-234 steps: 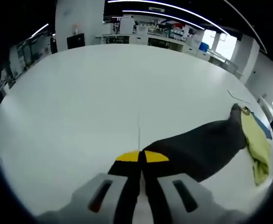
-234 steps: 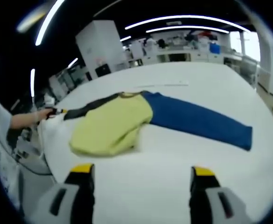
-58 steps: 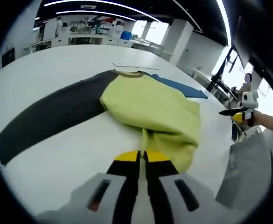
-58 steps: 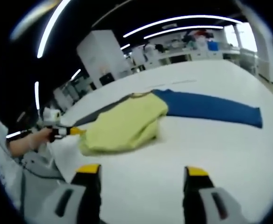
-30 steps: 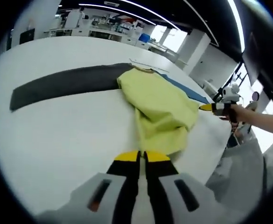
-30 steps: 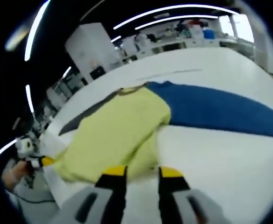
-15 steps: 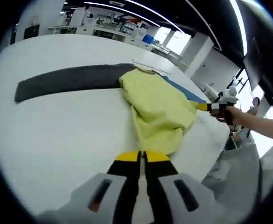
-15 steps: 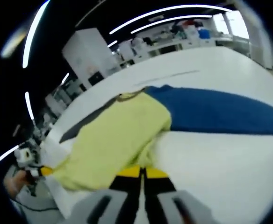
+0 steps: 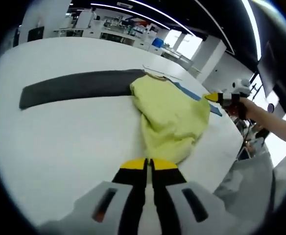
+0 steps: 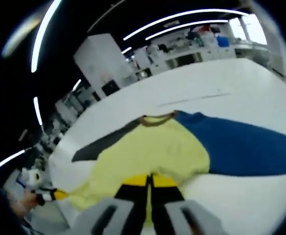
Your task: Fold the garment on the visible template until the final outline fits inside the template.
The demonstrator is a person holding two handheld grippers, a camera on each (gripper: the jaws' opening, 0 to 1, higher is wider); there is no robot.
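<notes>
A long-sleeved garment lies on the white table. It has a yellow body, a dark grey sleeve and a blue sleeve. My left gripper is shut at the near hem of the yellow body. In the right gripper view this same left gripper pinches the hem's far corner. My right gripper is shut on the yellow hem. The left gripper view shows the right gripper at the body's right edge, held by a hand. The brown collar faces away from me.
A thin line is marked on the table beyond the collar. The table's edge runs close to the garment's hem. Lab benches and a white cabinet stand far behind.
The right gripper's jaws came onto the yellow hem and shut on it. Both grippers now hold the hem, which has risen and spread a little. The sleeves stay flat.
</notes>
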